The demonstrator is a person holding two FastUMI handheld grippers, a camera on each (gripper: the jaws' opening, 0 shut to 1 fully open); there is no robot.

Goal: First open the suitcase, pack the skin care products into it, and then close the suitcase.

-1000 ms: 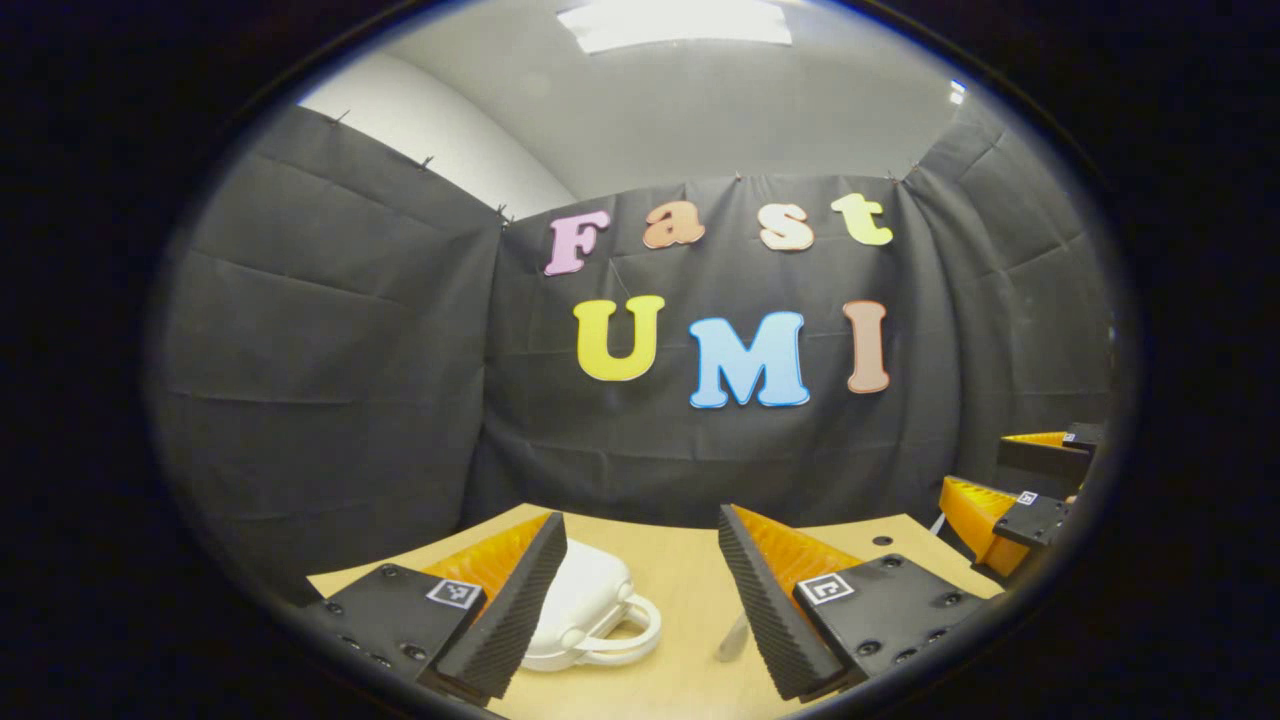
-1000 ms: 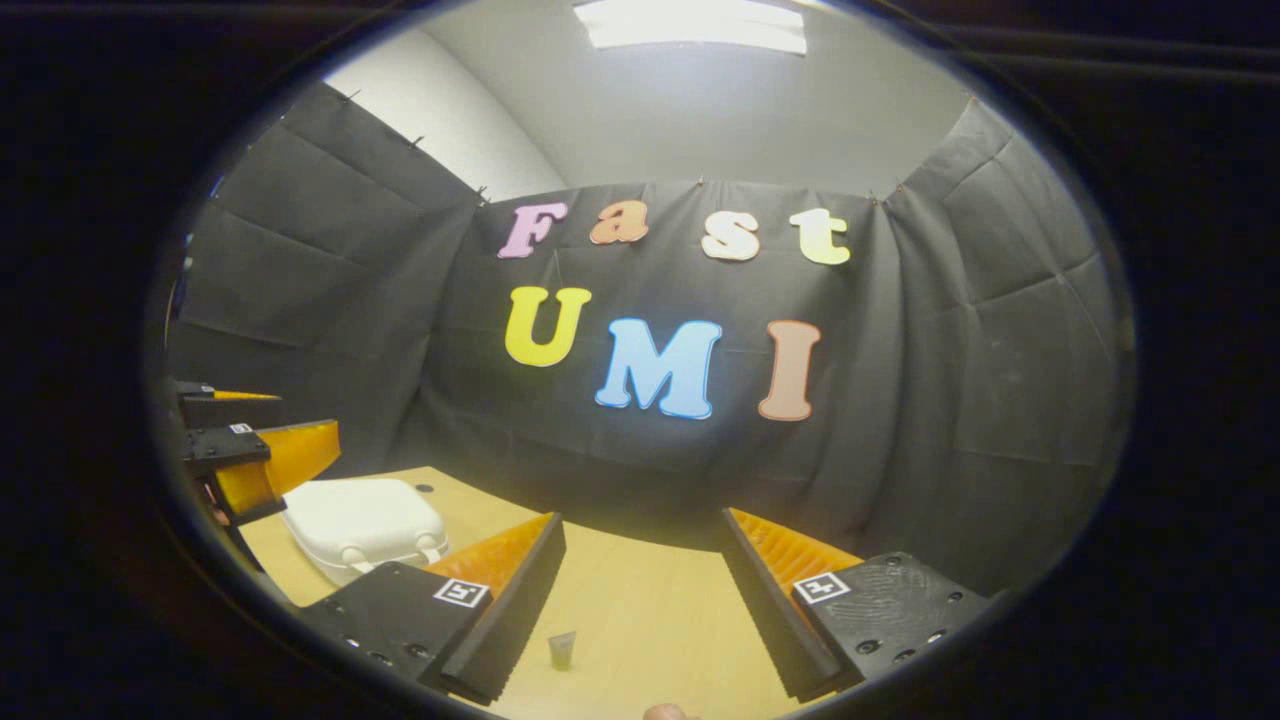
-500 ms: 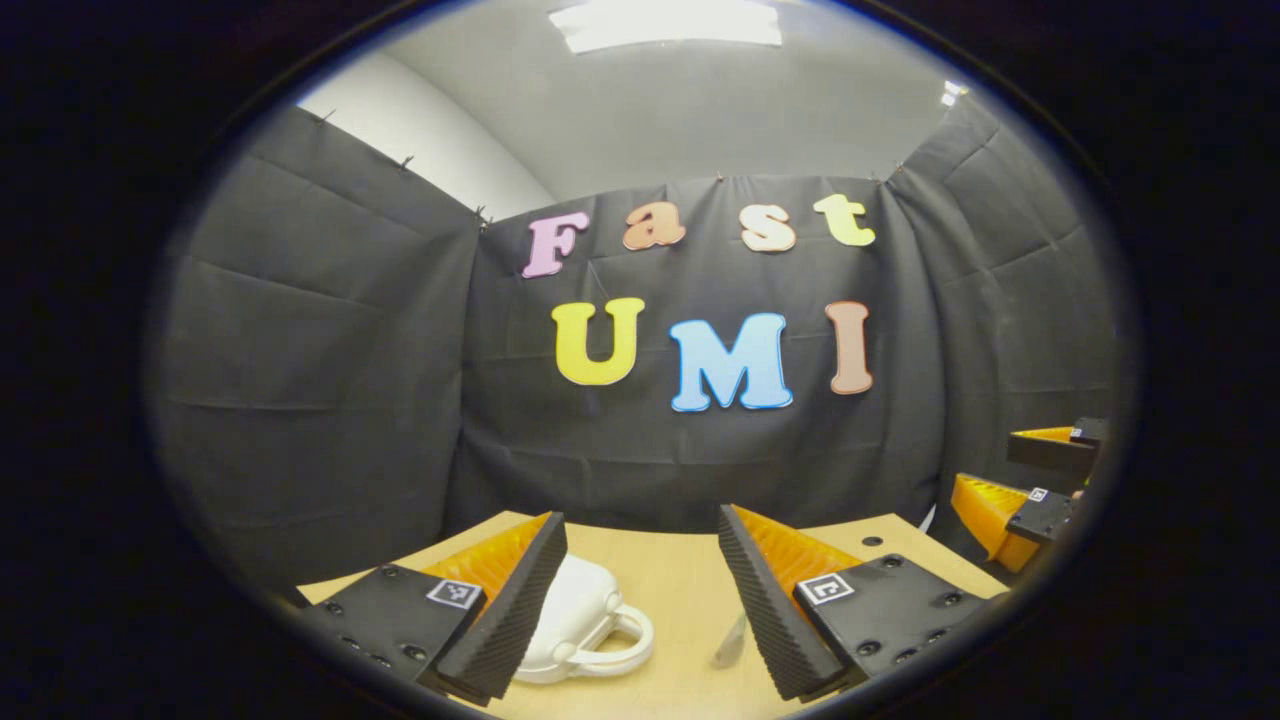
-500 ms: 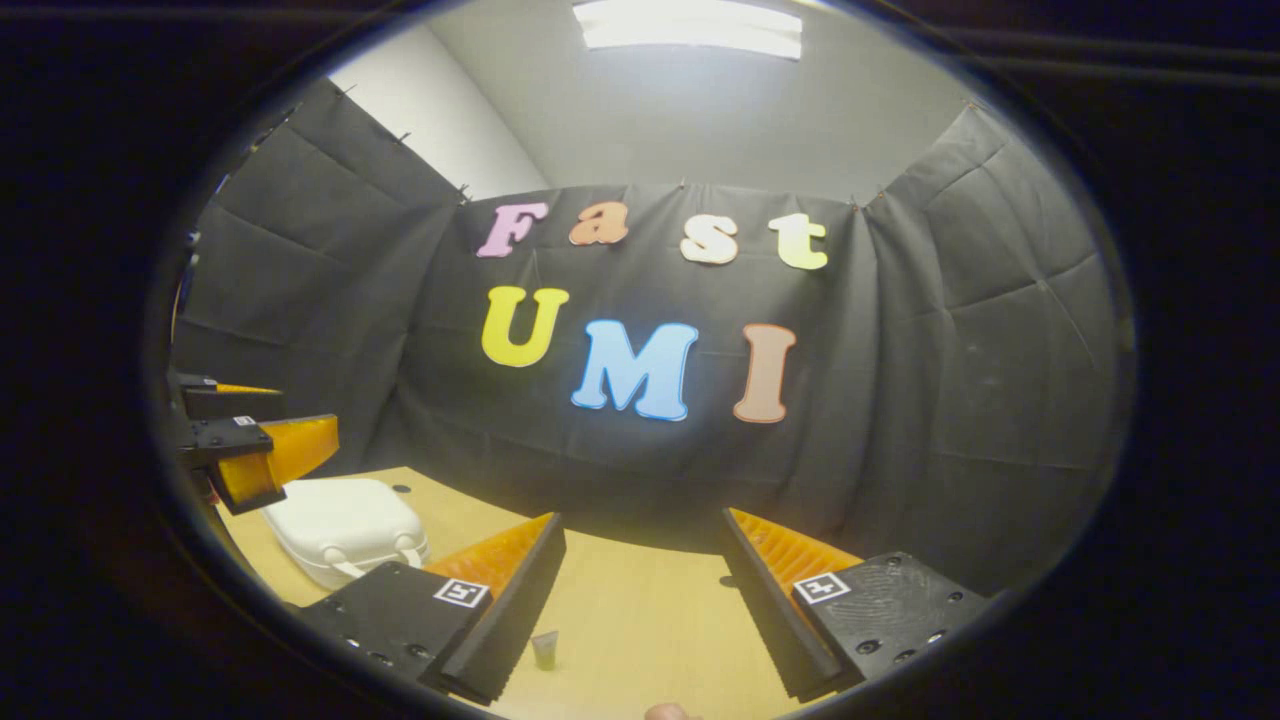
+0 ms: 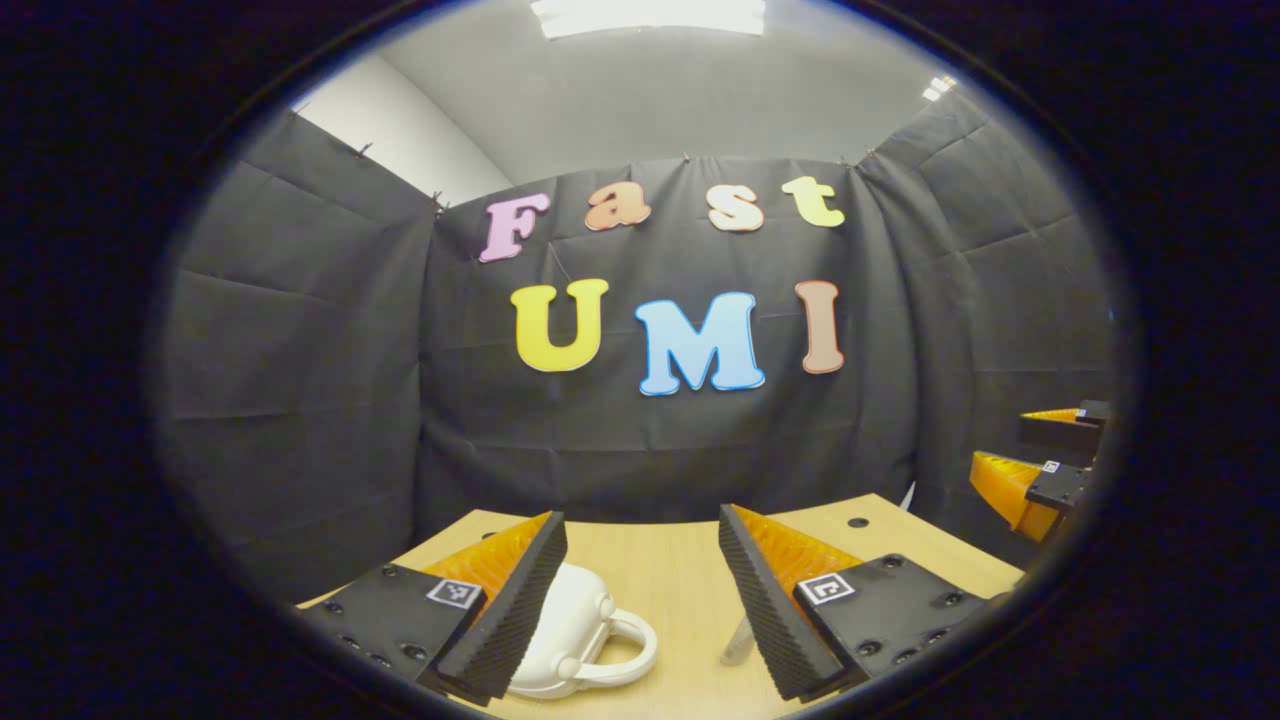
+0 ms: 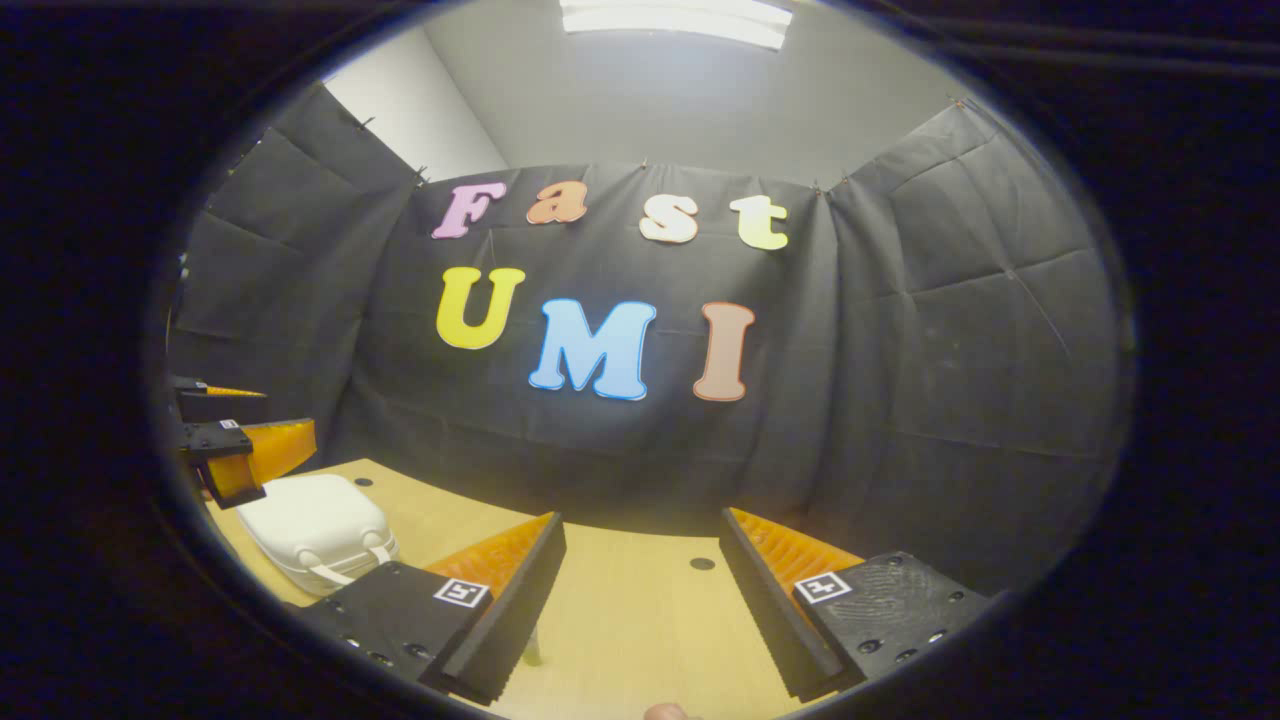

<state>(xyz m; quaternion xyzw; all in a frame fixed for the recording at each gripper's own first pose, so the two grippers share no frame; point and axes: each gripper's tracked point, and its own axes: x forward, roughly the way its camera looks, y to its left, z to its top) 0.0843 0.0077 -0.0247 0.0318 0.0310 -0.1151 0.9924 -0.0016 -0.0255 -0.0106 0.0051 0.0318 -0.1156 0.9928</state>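
A closed white suitcase [image 5: 580, 635] with a loop handle lies on the wooden table [image 5: 670, 580], partly hidden behind a finger of my left gripper [image 5: 641, 516]. That gripper is open and holds nothing. A pale skin care tube [image 5: 738, 640] peeks out beside its other finger. In the right gripper view the suitcase [image 6: 315, 528] sits at the lower left, with the left gripper [image 6: 245, 425] hovering just over its far side. My right gripper [image 6: 641, 518] is open and empty above the table; a small tube [image 6: 531, 655] is mostly hidden by one finger.
The right gripper [image 5: 1040, 450] shows at the far right edge of the left gripper view, off the table's right side. Black cloth walls close in the table at the back and both sides. Small round holes [image 6: 702, 563] dot the tabletop [image 6: 640, 620].
Both views have swung slightly to the right, so the suitcase and wall have slid left. The small tube has slipped behind the right gripper's finger. Both grippers stay open.
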